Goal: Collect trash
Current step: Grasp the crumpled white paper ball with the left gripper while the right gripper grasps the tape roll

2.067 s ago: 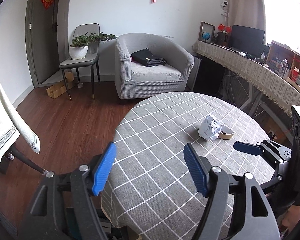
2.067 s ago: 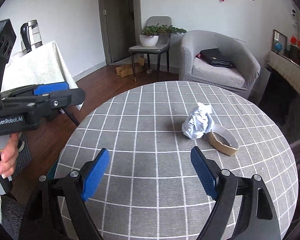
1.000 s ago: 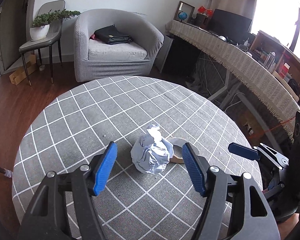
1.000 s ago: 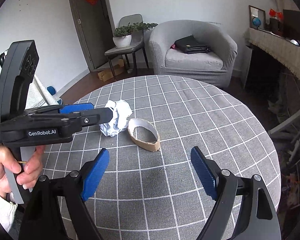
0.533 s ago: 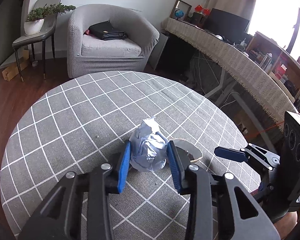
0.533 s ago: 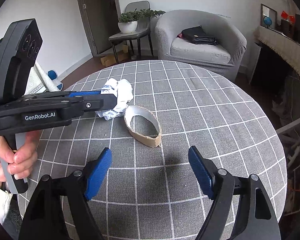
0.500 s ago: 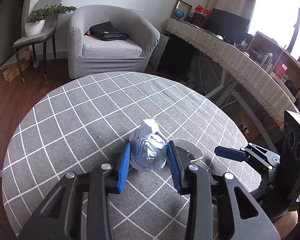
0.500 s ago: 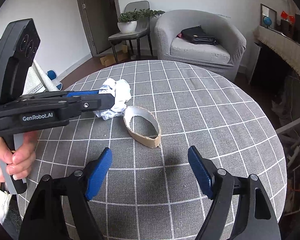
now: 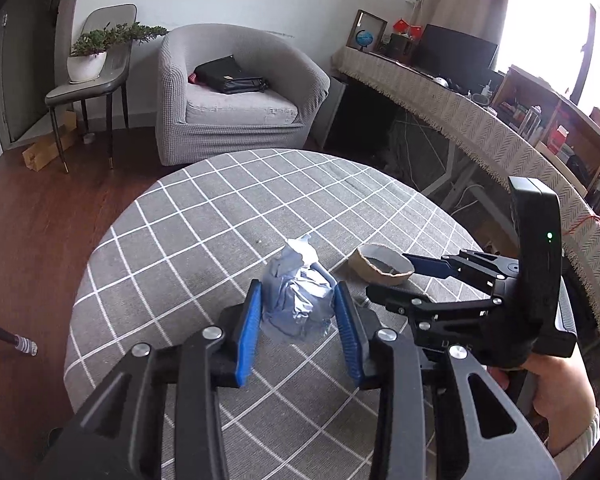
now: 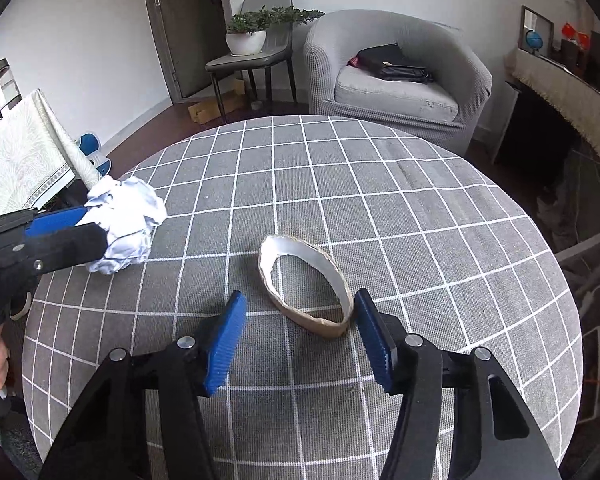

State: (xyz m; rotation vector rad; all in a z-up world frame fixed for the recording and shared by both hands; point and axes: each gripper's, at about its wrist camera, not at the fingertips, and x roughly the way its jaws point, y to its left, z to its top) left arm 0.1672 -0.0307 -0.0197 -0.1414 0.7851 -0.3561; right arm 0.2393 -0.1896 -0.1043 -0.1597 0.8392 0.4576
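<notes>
Left wrist view: my left gripper (image 9: 298,320) has its blue pads pressed on either side of the crumpled paper ball (image 9: 296,298), carried just above the checked round table (image 9: 172,248).
Left wrist view, beyond: the cardboard tape ring (image 9: 382,268) lies on the cloth to the right, with my right gripper (image 9: 404,276) reaching at it.
Right wrist view: my right gripper's jaws are closing around the near end of the ring (image 10: 304,286); the right pad is almost on its wall, the left pad well clear, nothing pinched yet.
Right wrist view, left edge: the paper ball (image 10: 124,228) sits clamped in my left gripper (image 10: 96,224).
Handling, paper: light and soft, I judge; it crushes, so a gentle squeeze across its middle suffices.
Handling, ring: light, thin-walled and springy, already squashed oval; I would pinch across its narrow width or take one wall.
</notes>
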